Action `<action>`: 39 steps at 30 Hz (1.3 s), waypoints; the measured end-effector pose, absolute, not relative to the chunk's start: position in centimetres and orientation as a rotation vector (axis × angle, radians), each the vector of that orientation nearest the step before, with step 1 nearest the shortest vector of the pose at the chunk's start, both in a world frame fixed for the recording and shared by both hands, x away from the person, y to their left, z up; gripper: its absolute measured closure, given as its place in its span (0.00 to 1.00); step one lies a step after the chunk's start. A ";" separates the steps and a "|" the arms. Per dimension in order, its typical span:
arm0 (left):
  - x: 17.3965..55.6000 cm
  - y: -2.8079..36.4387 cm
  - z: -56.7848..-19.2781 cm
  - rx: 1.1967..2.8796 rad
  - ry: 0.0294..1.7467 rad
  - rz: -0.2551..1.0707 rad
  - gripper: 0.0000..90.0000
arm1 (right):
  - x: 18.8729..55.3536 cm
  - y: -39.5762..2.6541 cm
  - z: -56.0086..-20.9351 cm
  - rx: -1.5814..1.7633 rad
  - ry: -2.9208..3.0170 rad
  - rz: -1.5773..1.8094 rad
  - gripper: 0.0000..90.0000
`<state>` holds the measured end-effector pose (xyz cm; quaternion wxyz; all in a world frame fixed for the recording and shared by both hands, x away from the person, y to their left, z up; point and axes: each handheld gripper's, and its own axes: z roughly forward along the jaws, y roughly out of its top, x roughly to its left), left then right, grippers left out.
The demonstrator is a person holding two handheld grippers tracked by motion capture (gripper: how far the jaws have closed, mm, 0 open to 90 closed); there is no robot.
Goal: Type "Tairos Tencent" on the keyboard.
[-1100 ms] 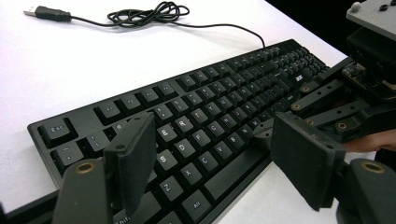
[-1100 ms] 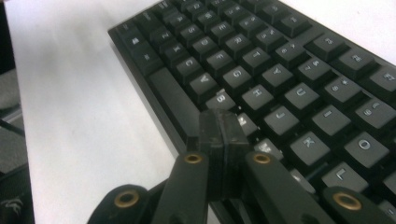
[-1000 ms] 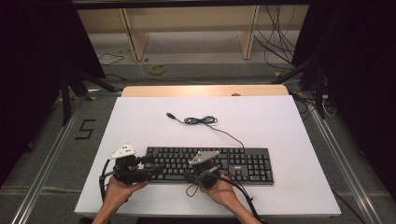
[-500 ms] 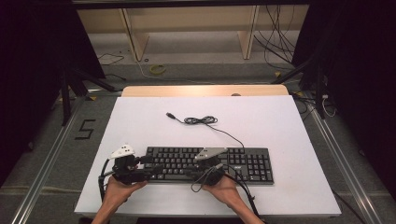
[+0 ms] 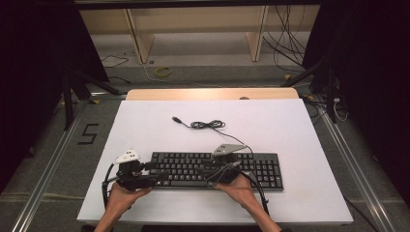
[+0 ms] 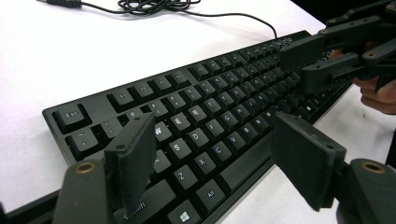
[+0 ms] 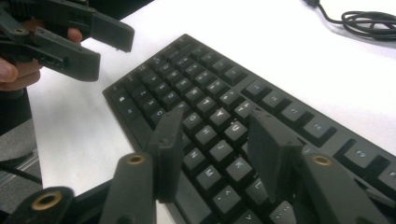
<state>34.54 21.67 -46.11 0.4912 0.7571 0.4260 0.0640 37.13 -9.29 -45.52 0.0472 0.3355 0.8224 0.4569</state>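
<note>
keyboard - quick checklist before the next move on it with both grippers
1. Black full-size keyboard lies flat on the white table: ok.
2. Left gripper open, hovering over the keyboard's left end, nothing between its jaws: ok.
3. Right gripper open above the middle keys; its jaws have just been opening, nothing between them: ok.
4. The two grippers stand apart over the keys: ok.
5. Black keyboard cable coiled behind the keyboard, away from both grippers: ok.
6. Whether either gripper's pads touch a key: cannot tell.
</note>
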 end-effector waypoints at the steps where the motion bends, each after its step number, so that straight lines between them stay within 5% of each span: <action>1: 34.6 21.7 -46.1 1.839 1.035 0.157 0.34 | 37.2 -9.3 -45.5 1.030 2.505 1.391 0.61; 27: 34.8 22.4 -46.8 1.924 1.123 0.150 0.39 | 39.0 -7.8 -45.2 1.036 2.530 1.363 0.50; 39: 34.8 22.5 -46.9 1.996 1.154 0.154 0.65 | 39.6 -6.7 -45.3 1.012 2.540 1.341 0.64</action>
